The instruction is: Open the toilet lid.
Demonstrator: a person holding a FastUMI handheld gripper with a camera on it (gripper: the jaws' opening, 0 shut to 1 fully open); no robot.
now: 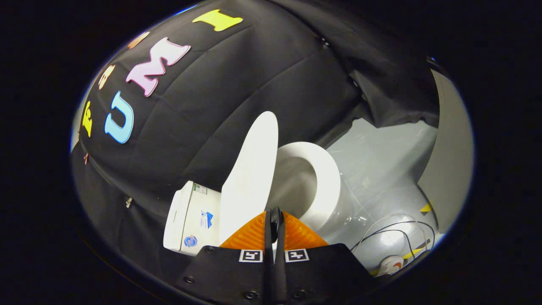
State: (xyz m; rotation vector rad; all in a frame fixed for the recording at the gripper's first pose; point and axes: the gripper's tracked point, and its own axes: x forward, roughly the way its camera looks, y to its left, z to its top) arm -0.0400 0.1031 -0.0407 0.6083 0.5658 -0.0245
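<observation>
Booth wall [237,97]: black cloth, hangs behind the toilet and drapes down over the upper part of the grey floor.

Floor [381,161]: pale grey, glossy, with a few thin cables [394,233] looping across it near the toilet's base. Small yellow tape mark [425,208] near a grey panel [453,161] standing beyond the cables.

Toilet: white. Tank [190,220] sits against the cloth wall and carries small stickers on its top face. Seat [326,178] is down, with the bowl opening exposed.

Lid [250,178]: white, raised, standing nearly upright between tank and seat, its inner face turned toward the bowl. Its lower edge sits just ahead of the fingers.

Gripper [274,222]: fingers pressed together, tips meeting with hardly any gap and nothing visibly pinched between them. The tips overlap the lid's lower edge; cannot tell whether they touch it. Two small square markers sit on the finger bodies behind the ribbed pads.
</observation>
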